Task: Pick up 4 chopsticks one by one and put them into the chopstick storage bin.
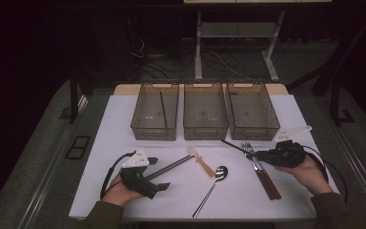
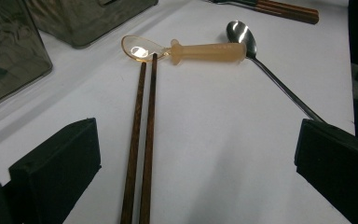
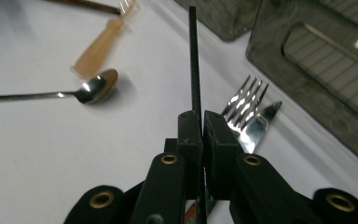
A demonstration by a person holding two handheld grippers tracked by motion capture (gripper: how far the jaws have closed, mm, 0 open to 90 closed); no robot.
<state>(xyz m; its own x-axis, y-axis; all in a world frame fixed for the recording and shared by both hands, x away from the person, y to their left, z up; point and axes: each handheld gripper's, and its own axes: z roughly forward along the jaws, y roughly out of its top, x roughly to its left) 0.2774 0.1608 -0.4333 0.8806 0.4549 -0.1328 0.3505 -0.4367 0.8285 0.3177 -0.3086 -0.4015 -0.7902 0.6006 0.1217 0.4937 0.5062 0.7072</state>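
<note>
Left gripper: my fingers stand wide apart, low over the table, the brown chopsticks lying between them untouched.
Black chopstick: thin, straight, dark; clamped in my right gripper, pointing toward the bins.
Room: bare table ahead of the spoon; the fork lies just beside.
</note>
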